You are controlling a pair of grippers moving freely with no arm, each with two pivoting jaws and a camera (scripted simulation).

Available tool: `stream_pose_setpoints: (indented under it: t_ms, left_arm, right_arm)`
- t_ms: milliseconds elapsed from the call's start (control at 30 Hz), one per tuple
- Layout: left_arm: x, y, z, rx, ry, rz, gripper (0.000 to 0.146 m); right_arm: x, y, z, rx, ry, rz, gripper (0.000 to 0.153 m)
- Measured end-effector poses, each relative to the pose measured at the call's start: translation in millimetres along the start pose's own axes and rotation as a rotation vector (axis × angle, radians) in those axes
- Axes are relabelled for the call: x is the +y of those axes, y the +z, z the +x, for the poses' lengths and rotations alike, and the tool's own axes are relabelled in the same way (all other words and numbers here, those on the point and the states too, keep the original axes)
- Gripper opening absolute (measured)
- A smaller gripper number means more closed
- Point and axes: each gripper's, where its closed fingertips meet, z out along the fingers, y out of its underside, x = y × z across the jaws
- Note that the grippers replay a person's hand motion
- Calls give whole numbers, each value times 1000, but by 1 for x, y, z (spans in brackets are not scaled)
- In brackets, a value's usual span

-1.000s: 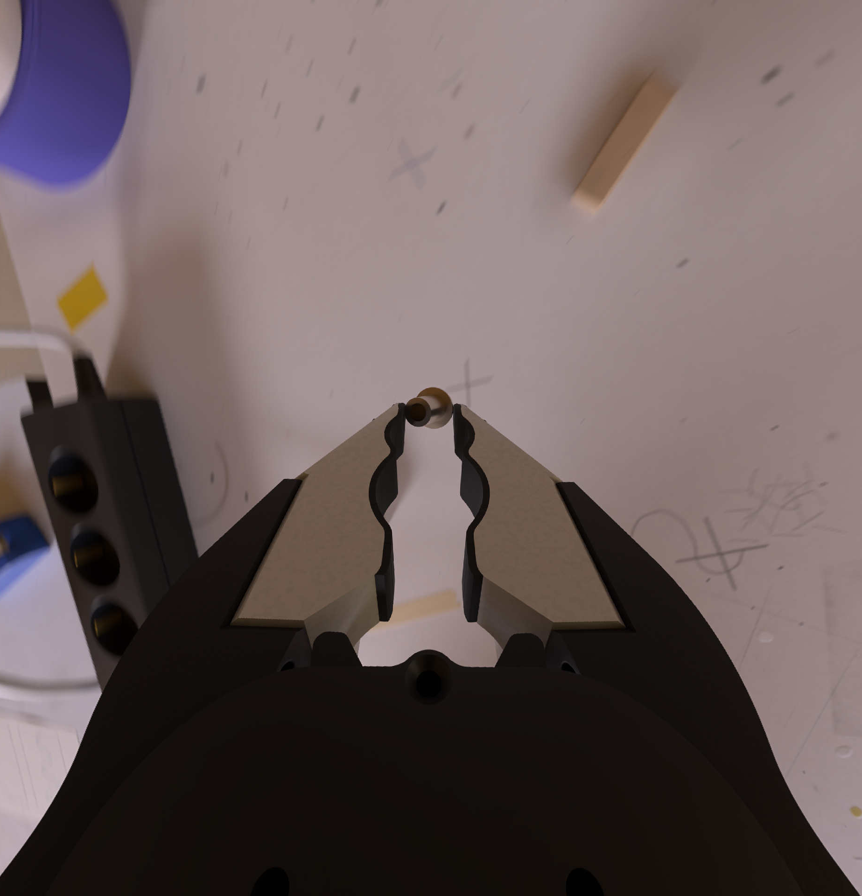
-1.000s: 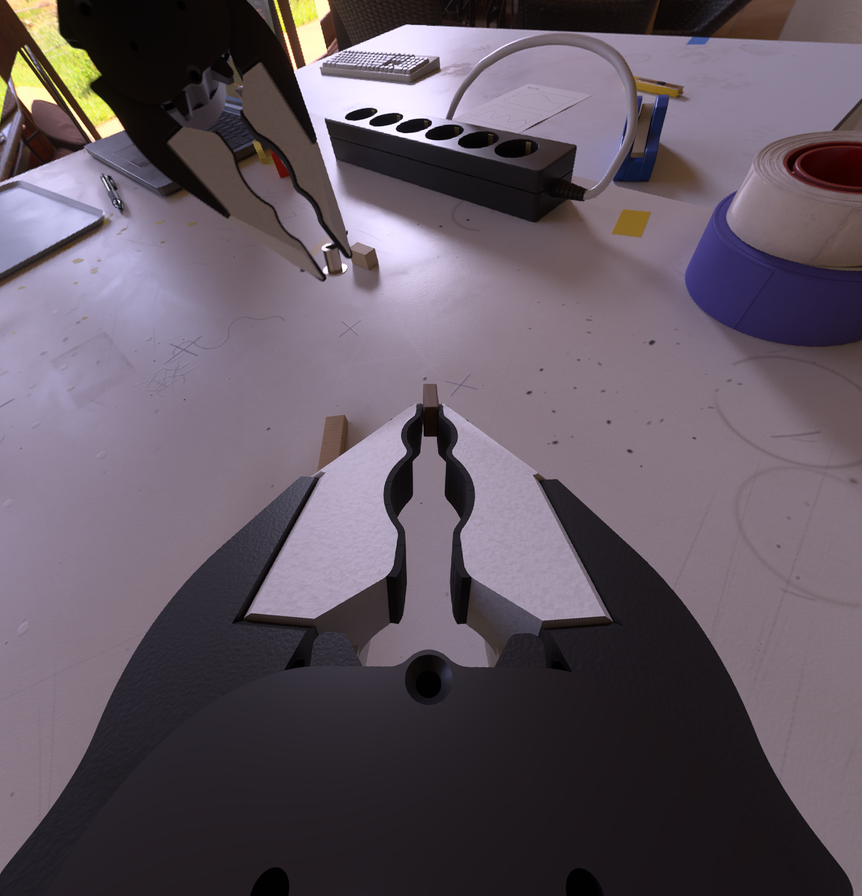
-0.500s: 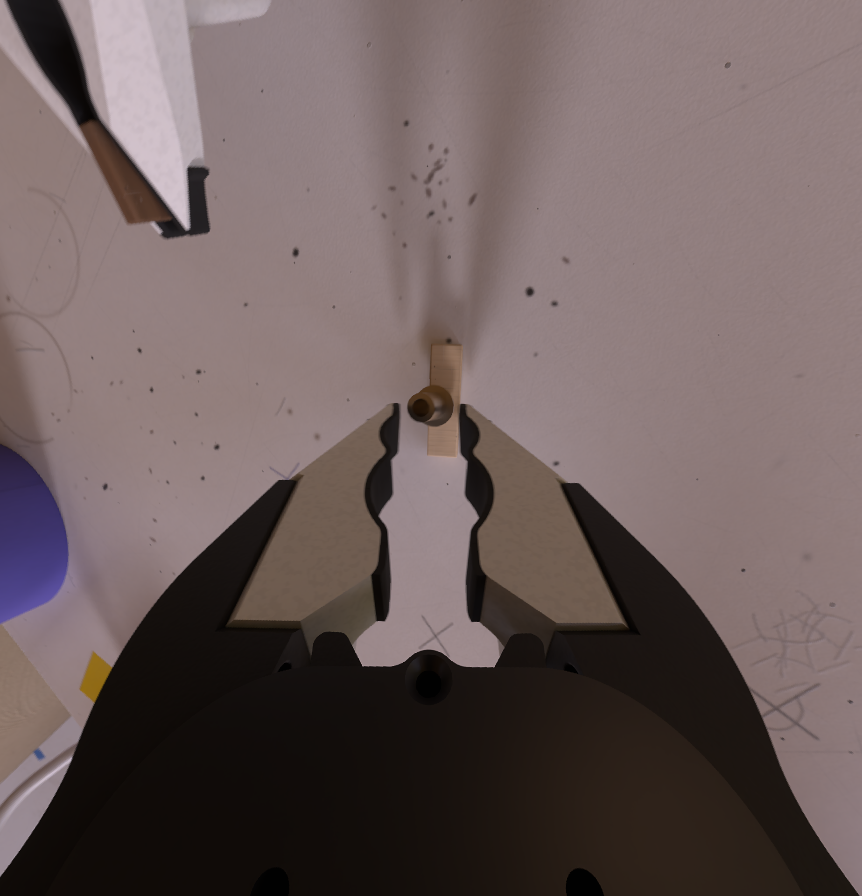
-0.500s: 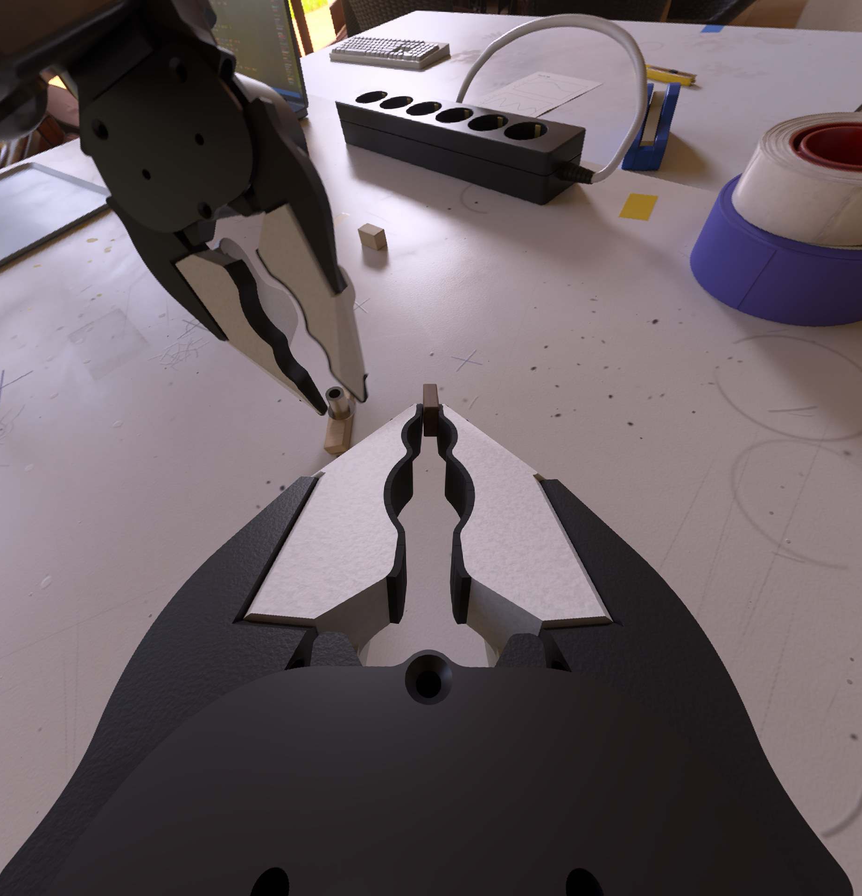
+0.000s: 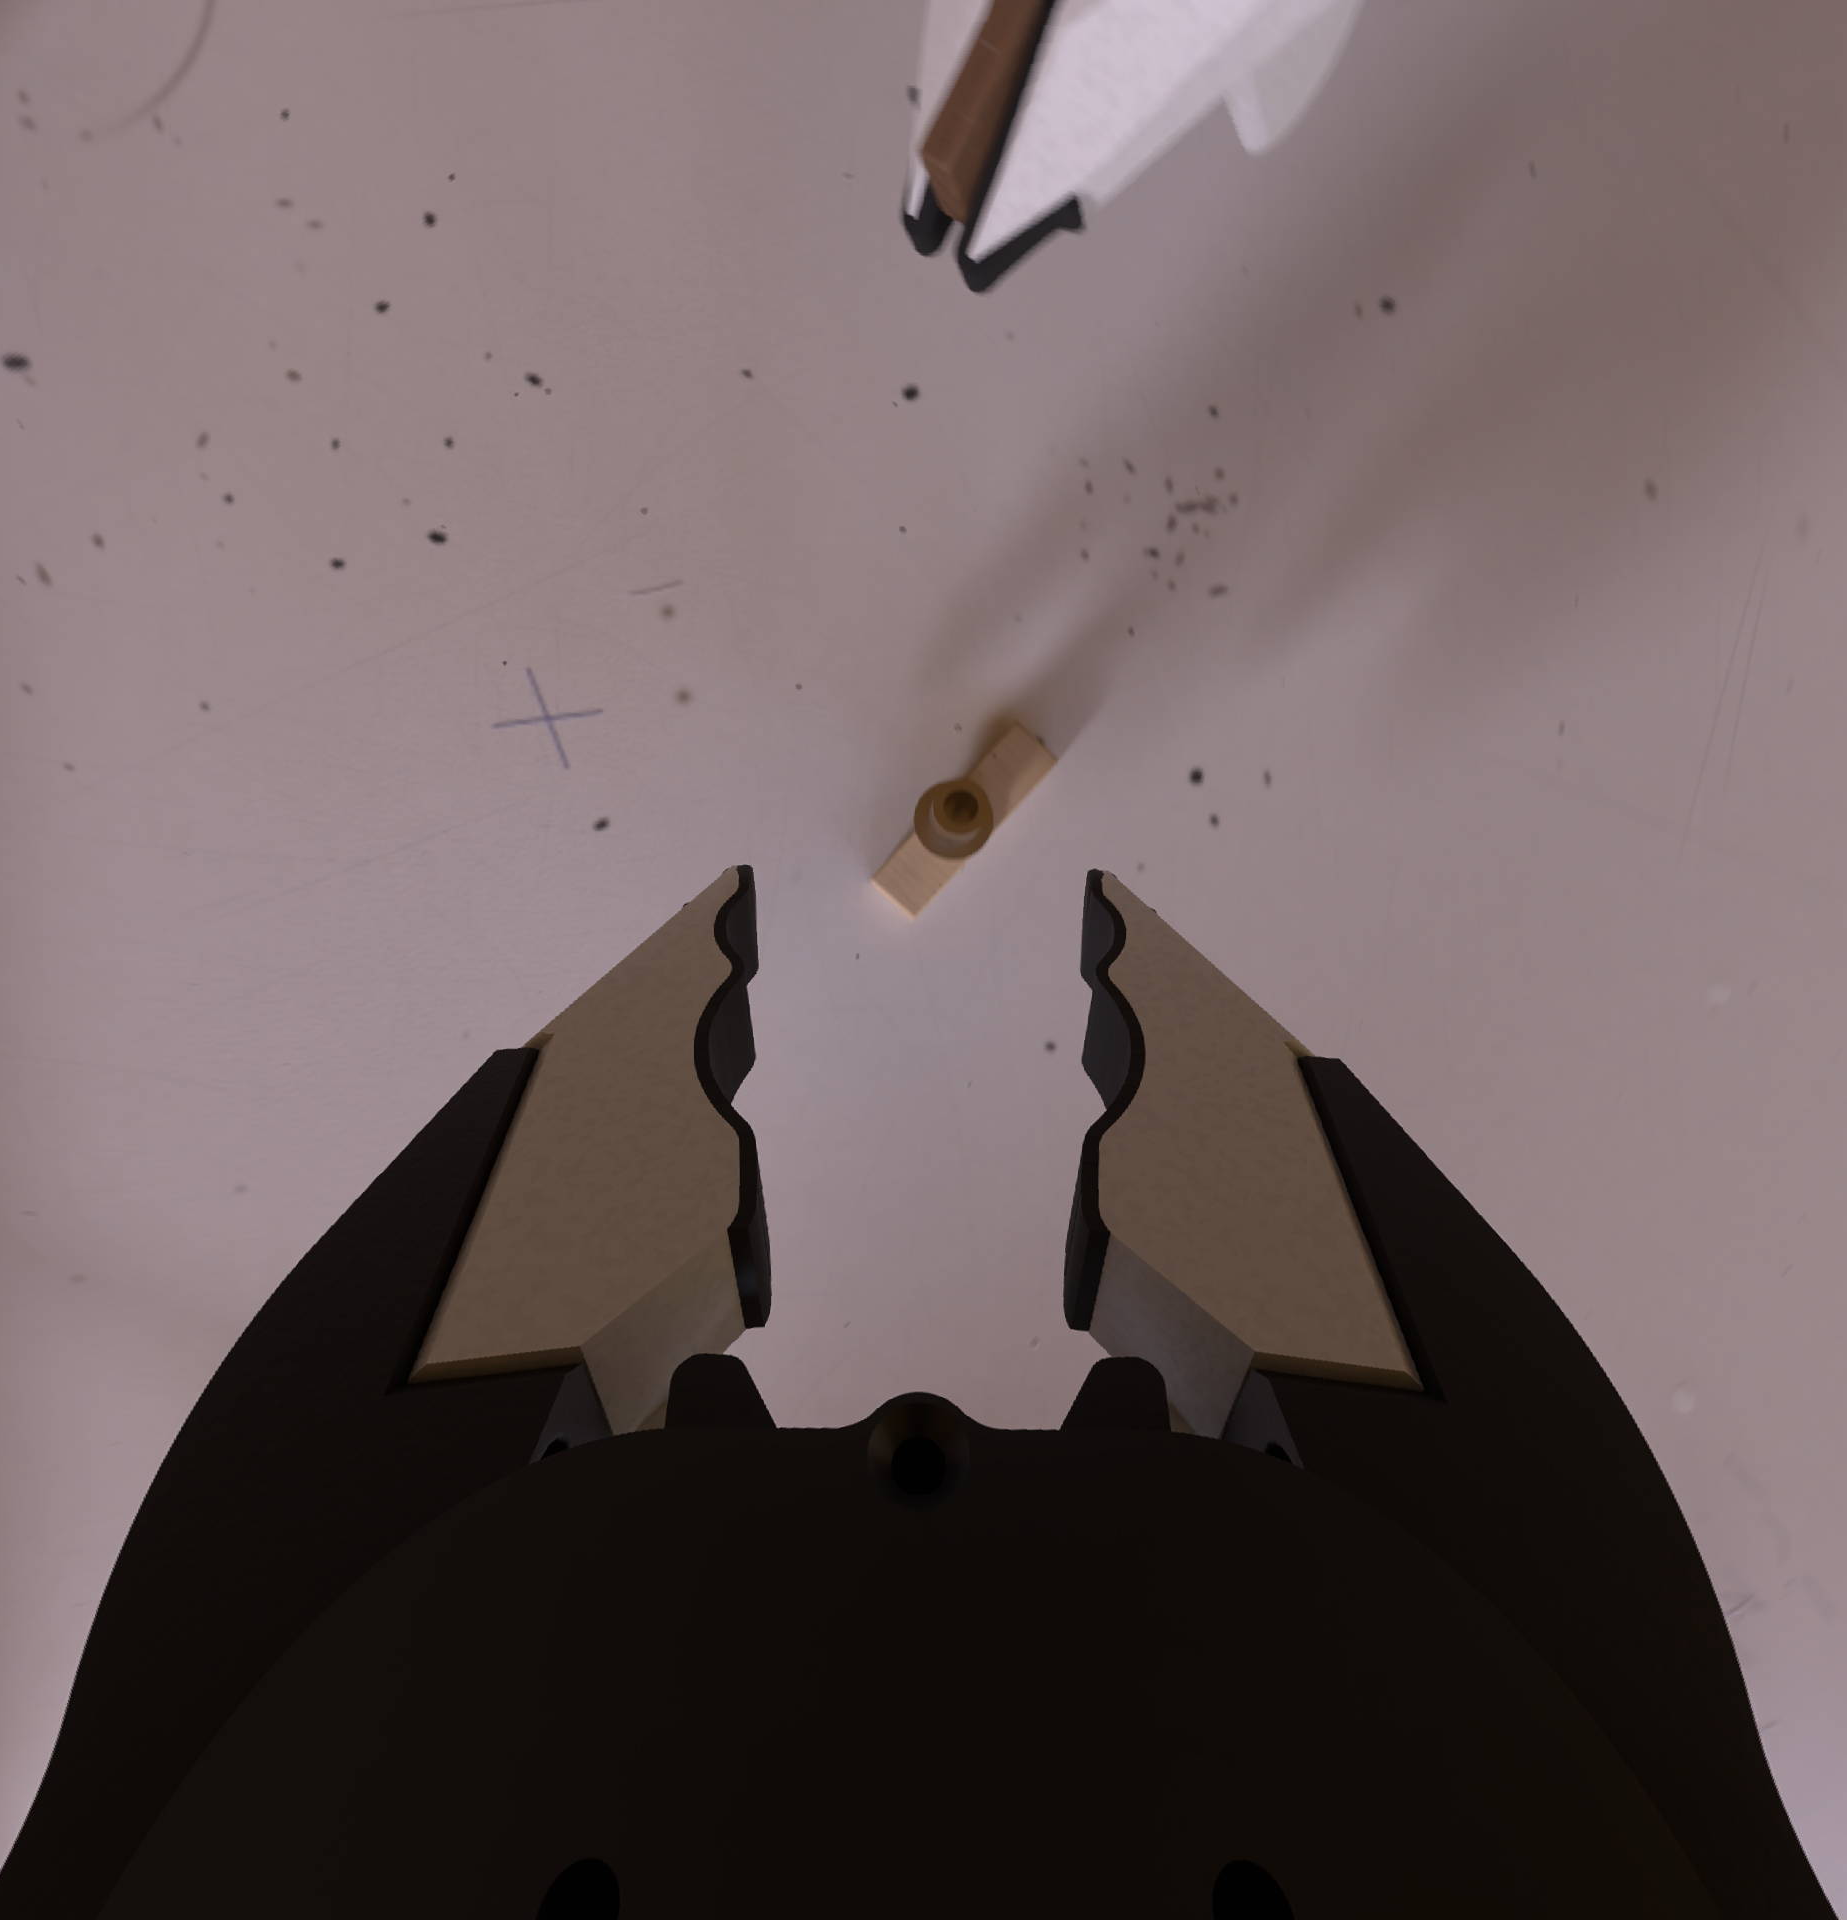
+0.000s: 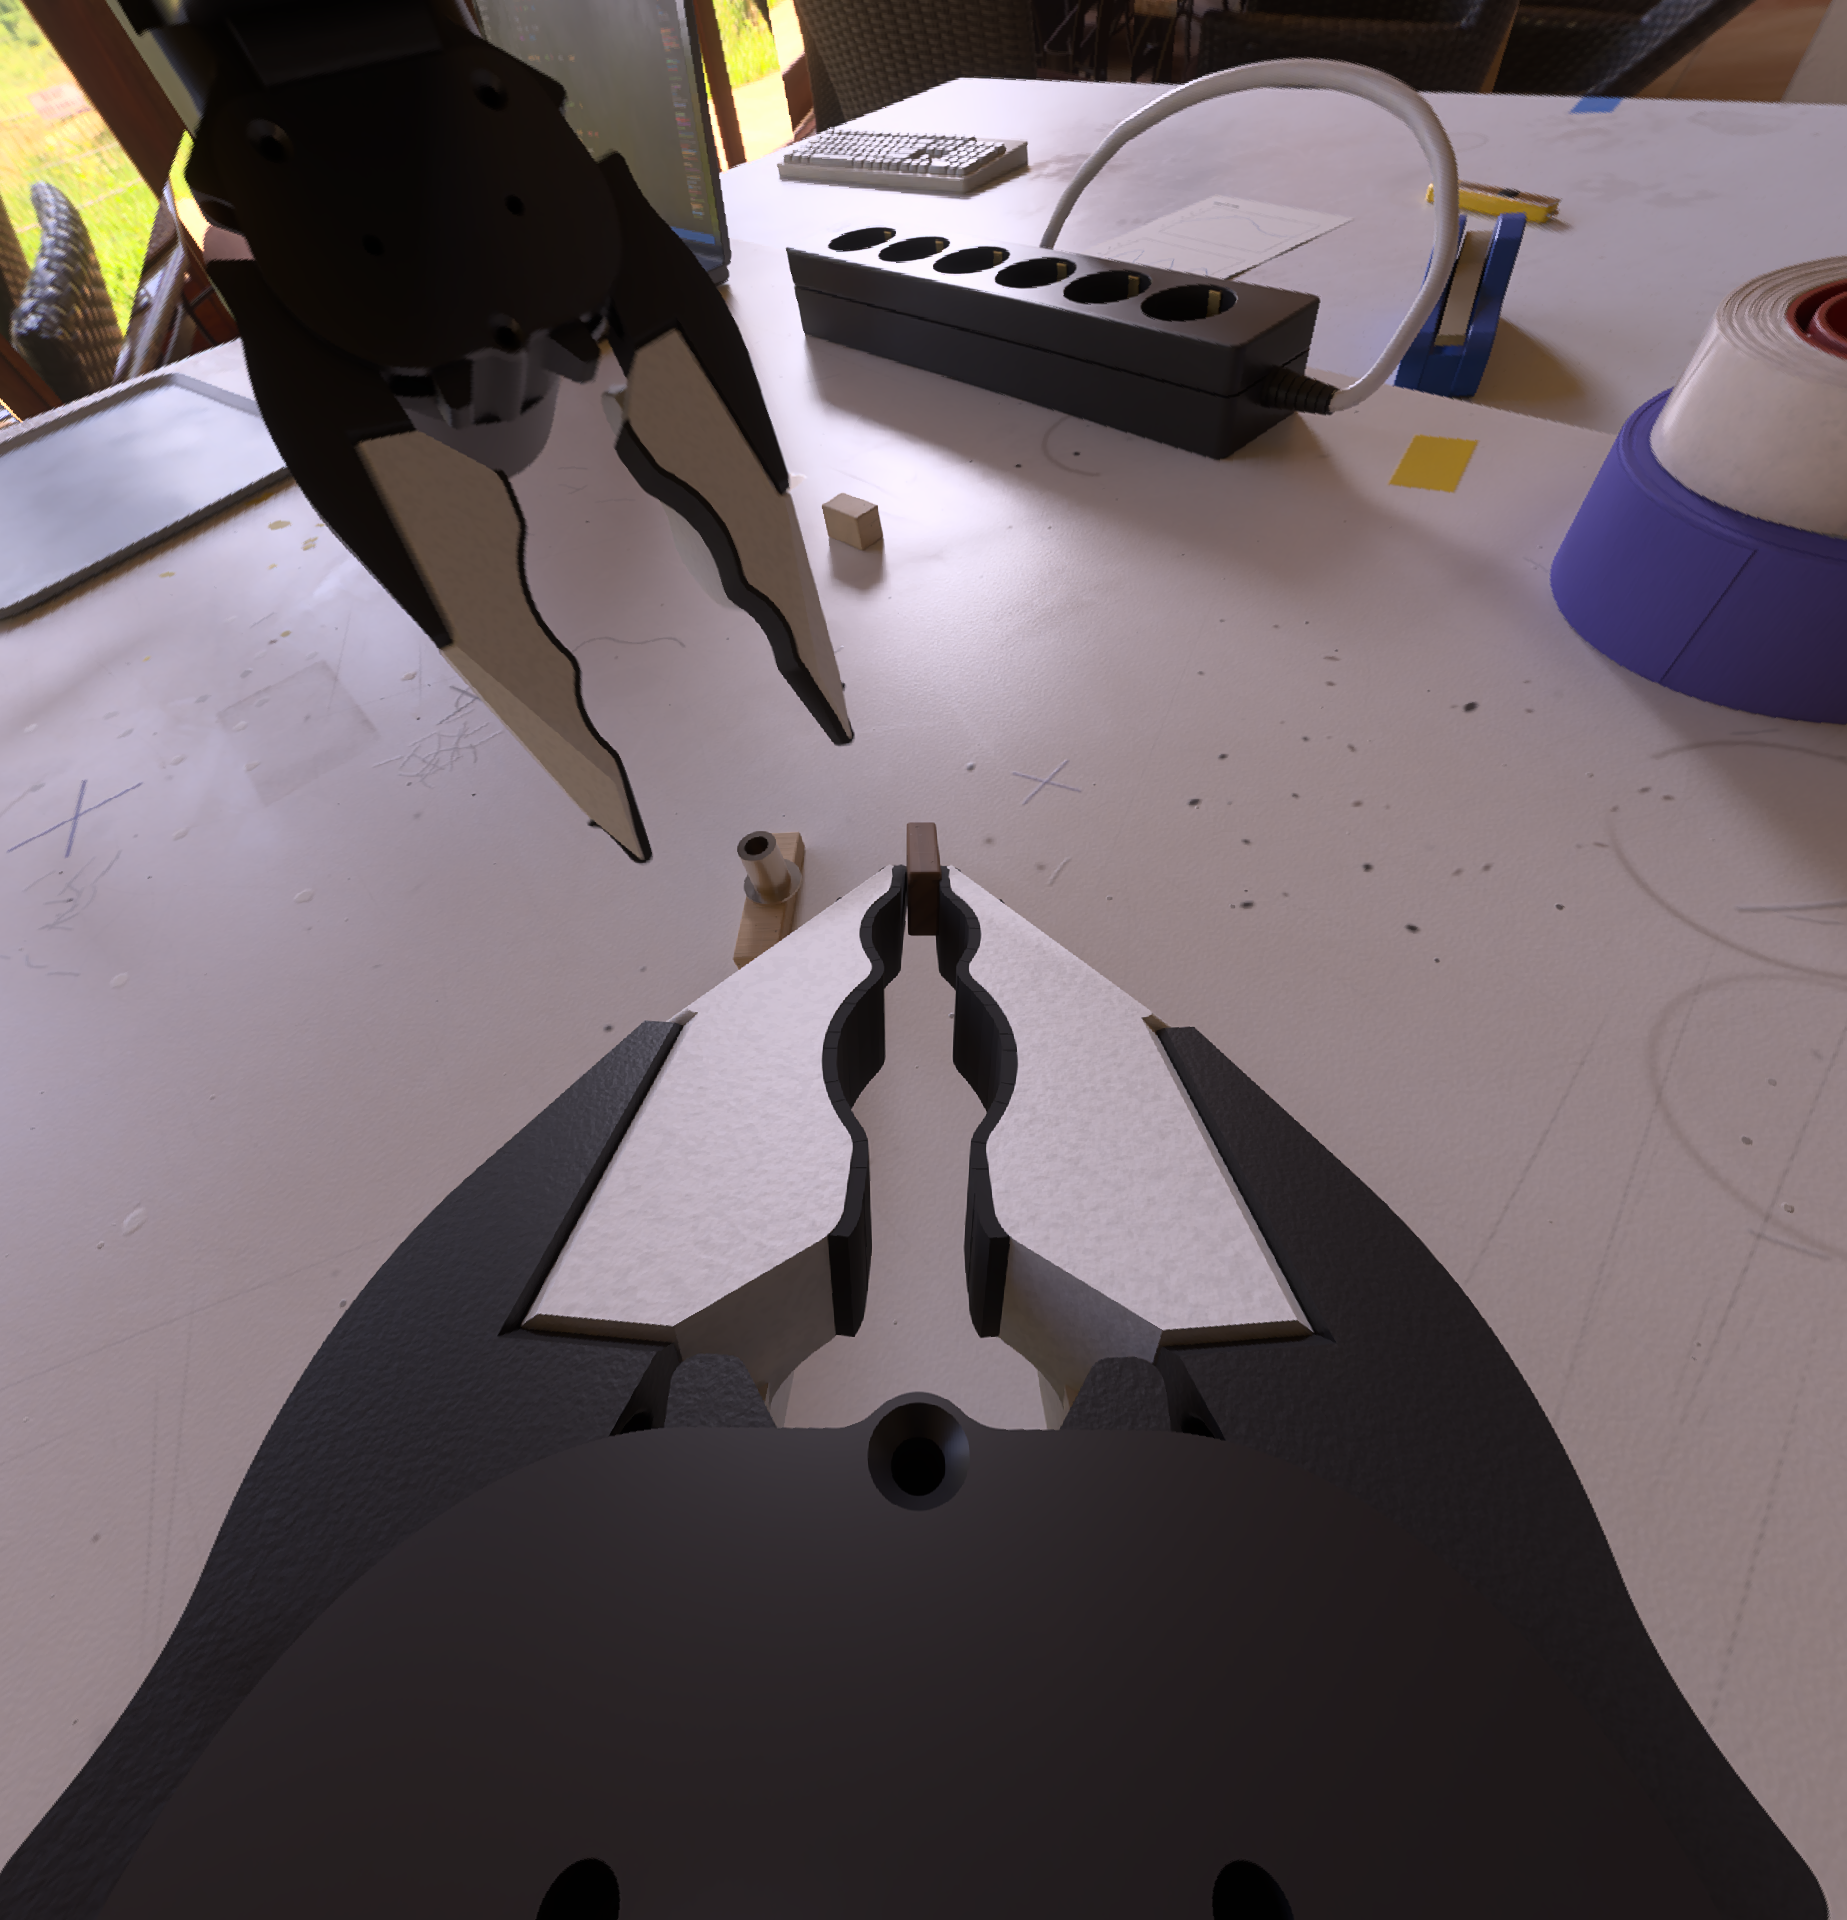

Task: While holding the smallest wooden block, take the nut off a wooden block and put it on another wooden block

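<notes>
A metal nut (image 5: 954,814) stands upright on a long pale wooden block (image 5: 963,821) lying flat on the white table. My left gripper (image 5: 919,891) is open and empty, above the nut and clear of it. In the right wrist view the same nut (image 6: 765,862) sits on that block (image 6: 768,914), with the left gripper (image 6: 742,795) hovering over it. My right gripper (image 6: 921,883) is shut on a small dark brown wooden block (image 6: 921,875); this block also shows in the left wrist view (image 5: 976,114). A small pale cube block (image 6: 852,520) rests farther back.
A black power strip (image 6: 1044,312) with a white cable lies at the back. A purple and white tape roll (image 6: 1750,540) stands at the right. A grey tray (image 6: 98,488) lies at the left, a keyboard (image 6: 903,161) and a blue object (image 6: 1459,301) far back.
My left gripper has opened, let go of the nut on the long pale block and risen away from it. My right gripper still holds the small brown block.
</notes>
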Motion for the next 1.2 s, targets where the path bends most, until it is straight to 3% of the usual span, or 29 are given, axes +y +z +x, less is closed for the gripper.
stream_pose_setpoints:
  t_ms: [167, 433, 533, 733, 800, 967, 1200]
  left_arm:
    - [-10, 14, -2, -39, -45, -17, 66]
    - [-13, 28, 4, -58, -9, -59, 35]
    - [-17, 31, 9, -26, 88, -84, 32]
    - [-30, 40, 21, 116, 522, -136, 33]
    - [-30, 36, 15, 119, 566, -173, 41]
    - [-29, -3, -2, 26, 450, -94, 46]
    - [28, -50, 14, -84, 286, -87, 48]
  right_arm:
    - [-2, -3, 2, 7, 5, 26, 4]
    - [-5, -7, 2, 8, -1, 51, 4]
    - [-6, -8, 3, 5, -1, 61, 4]
    - [-8, -10, 4, 0, 9, 77, 4]
    - [-8, -11, 3, -1, 7, 82, 4]
    - [-10, -13, 1, -15, 4, 100, 4]
    - [-8, -10, -8, -44, -24, 81, 5]
